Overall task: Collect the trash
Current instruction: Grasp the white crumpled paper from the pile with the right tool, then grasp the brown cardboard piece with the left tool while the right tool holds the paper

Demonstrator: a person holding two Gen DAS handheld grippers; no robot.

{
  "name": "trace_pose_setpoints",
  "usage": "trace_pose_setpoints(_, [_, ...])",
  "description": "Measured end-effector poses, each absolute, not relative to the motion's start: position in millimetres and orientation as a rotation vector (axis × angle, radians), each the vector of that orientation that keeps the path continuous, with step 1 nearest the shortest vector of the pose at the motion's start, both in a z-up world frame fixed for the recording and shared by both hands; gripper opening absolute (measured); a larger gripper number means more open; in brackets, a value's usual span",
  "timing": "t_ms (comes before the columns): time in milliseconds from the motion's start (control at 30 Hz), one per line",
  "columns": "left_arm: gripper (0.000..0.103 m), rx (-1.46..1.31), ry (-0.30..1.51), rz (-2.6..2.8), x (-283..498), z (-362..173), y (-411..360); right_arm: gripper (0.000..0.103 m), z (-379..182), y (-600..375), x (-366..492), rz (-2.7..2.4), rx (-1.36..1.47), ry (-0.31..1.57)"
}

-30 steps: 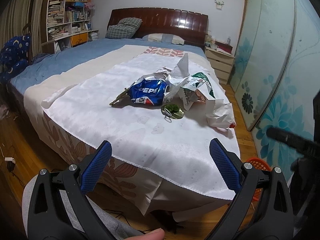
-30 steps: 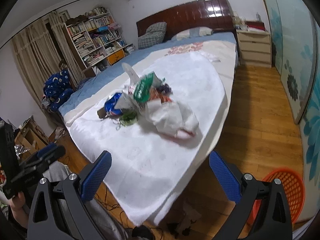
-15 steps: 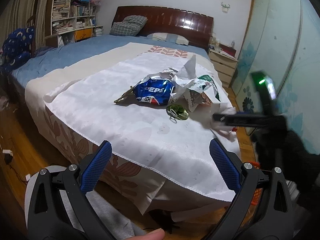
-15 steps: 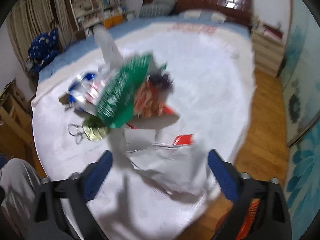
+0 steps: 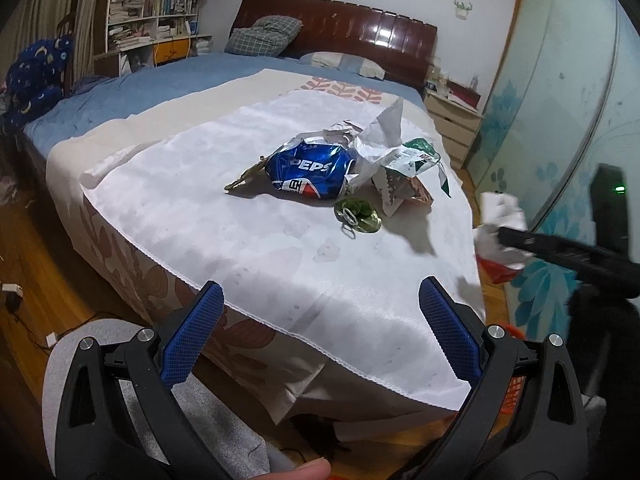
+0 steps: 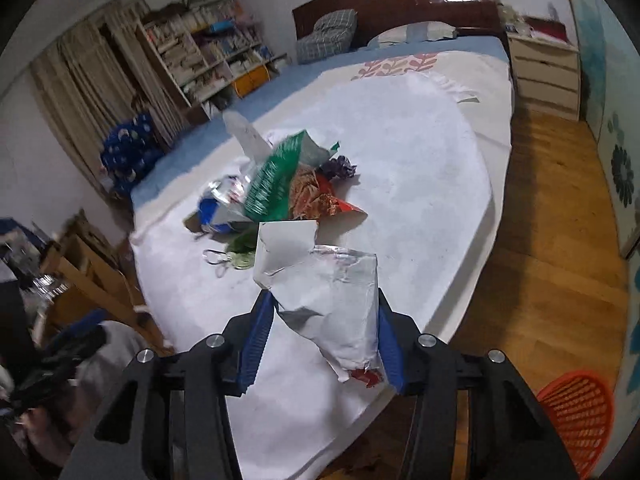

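The right gripper point(image 6: 320, 336) is closing on the white wrapper point(image 6: 332, 300), which should be clamped fully before being carried to the orange basket point(image 6: 576, 412).

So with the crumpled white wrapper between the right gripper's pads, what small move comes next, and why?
Probably finish closing the right gripper, whose jaws are closing around the crumpled white wrapper, then carry it toward the orange plastic basket on the floor nearby.
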State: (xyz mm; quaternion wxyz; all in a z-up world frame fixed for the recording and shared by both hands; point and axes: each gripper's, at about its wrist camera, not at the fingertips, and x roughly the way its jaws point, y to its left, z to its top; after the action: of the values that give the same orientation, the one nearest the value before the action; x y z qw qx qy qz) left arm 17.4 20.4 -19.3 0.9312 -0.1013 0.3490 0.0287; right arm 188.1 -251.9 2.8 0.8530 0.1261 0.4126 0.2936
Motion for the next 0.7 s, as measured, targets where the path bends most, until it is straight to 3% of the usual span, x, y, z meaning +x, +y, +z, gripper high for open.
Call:
trace_pose_setpoints(267, [0.097,-0.177,0.702,0.095,32,-4,38,0.05,19,-301,117,0.65,0.369,0.814])
trace_pose_setpoints(700, [0.097,0.06,0.948,0.099,189,-46,98,0.051,-4,-325,114,0.586,0.389,0.862])
